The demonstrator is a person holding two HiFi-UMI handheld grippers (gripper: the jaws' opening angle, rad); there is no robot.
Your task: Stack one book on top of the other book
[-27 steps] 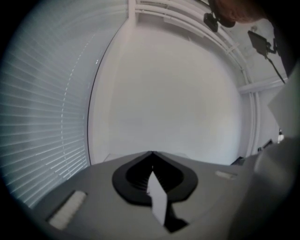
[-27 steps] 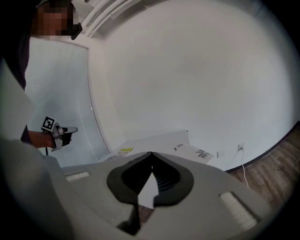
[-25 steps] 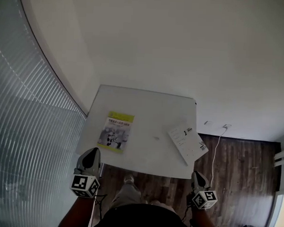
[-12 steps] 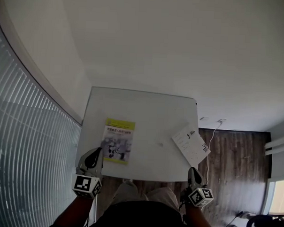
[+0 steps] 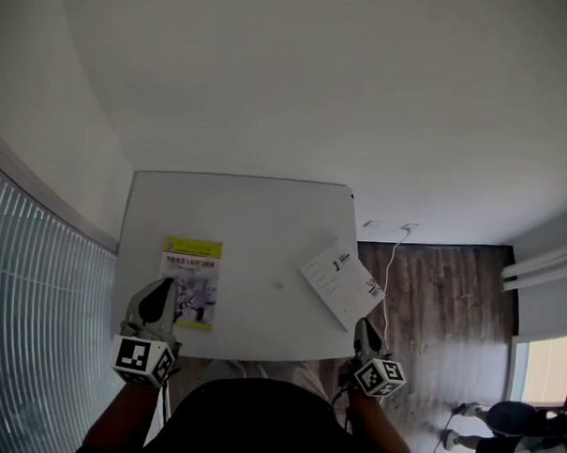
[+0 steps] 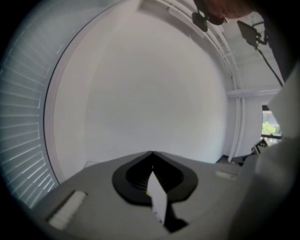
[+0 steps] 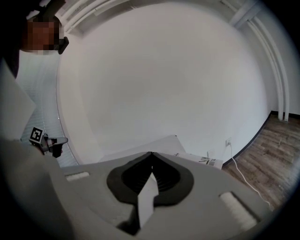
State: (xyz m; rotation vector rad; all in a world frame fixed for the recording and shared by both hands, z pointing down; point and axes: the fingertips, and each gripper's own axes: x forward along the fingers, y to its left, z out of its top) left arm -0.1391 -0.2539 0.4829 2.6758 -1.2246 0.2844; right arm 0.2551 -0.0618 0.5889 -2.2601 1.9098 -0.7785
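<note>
Now both hands have come in toward the surface (image 5: pixel 265 220). The left gripper (image 5: pixel 160 291) overlaps the near-left edge of the yellow-covered book (image 5: pixel 193 269). The right gripper (image 5: pixel 363 326) sits just off the near corner of the white book (image 5: pixel 340 282), which overhangs the surface's right edge. The books haven't shifted and lie well apart. Both jaws are pressed together, empty. My read: still approach, and jaws must open before any pick.

Print on the yellow book (image 5: pixel 192 264) and white book (image 5: pixel 342 282) is too small to read. The left gripper (image 5: pixel 161 291) covers the yellow book's near left corner. In the right gripper view, the right gripper (image 7: pixel 151 164) hides most of the white book.
</note>
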